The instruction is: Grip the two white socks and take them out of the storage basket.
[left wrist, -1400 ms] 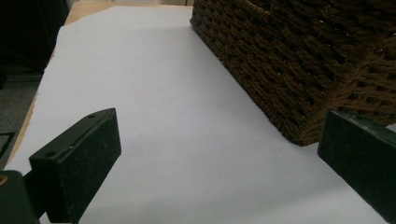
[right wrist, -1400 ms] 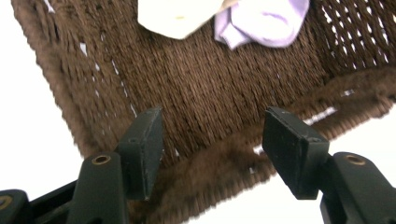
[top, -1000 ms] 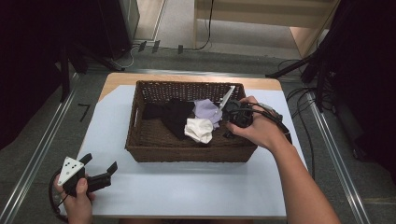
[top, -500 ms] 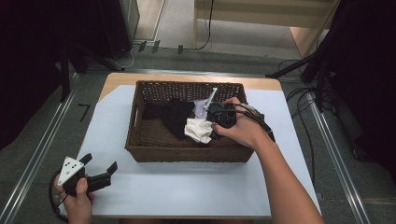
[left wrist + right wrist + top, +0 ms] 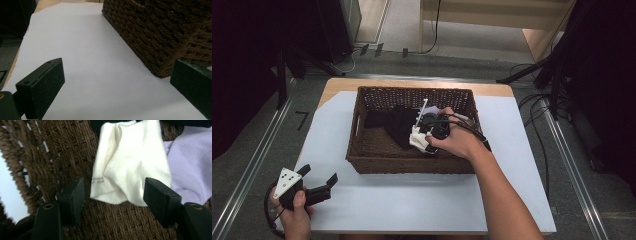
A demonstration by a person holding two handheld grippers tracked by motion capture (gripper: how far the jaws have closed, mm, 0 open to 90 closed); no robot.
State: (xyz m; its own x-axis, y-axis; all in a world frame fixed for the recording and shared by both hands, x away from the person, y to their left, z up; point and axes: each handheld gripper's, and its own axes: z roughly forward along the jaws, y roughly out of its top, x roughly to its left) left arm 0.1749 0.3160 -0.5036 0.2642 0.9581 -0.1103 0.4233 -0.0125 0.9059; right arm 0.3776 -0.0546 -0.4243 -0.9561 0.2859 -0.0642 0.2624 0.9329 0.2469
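My right gripper (image 5: 113, 192) is down in the wicker basket (image 5: 362, 150), jaws apart on both sides of the white sock (image 5: 130, 162), ready to pinch it. My left gripper (image 5: 318, 181) waits wide apart on the bench, out of the way

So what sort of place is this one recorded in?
Probably a lab or a recording setup, not a home: a white-covered table on bare grey floor, metal rails along both sides, loose cables on the floor, and dark curtains around it.
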